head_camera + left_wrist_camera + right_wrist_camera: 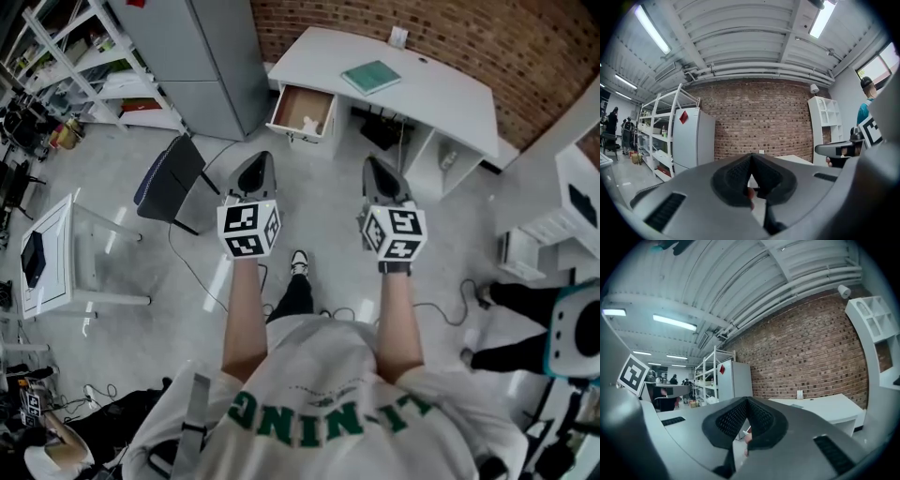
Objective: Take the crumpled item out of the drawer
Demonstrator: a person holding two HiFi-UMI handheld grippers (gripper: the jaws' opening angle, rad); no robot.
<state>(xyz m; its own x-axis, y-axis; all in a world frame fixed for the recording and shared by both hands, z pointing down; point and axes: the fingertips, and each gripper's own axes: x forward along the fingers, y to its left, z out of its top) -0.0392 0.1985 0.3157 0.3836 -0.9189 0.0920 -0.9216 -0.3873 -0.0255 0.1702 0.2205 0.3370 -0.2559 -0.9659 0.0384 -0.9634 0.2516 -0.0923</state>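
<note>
Both hand-held grippers (257,161) (377,165) clenched empty; only head view shows the open drawer (292,101)

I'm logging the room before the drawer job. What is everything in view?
Desk: one, white, against the brick wall.
Drawer: one, wood-lined, open under the desk's left end.
Crumpled item: one, white, in the drawer.
Book: one, teal, on the desk.
Cabinet: one, grey, left of the desk.
Chair: one, dark, before the cabinet.
Shelving: one, white, top left.
Bystander: one, teal top, right edge.
Left claw: one, grey, shut, empty, pointing towards the desk.
Right claw: one, grey, shut, empty, beside it.
</note>
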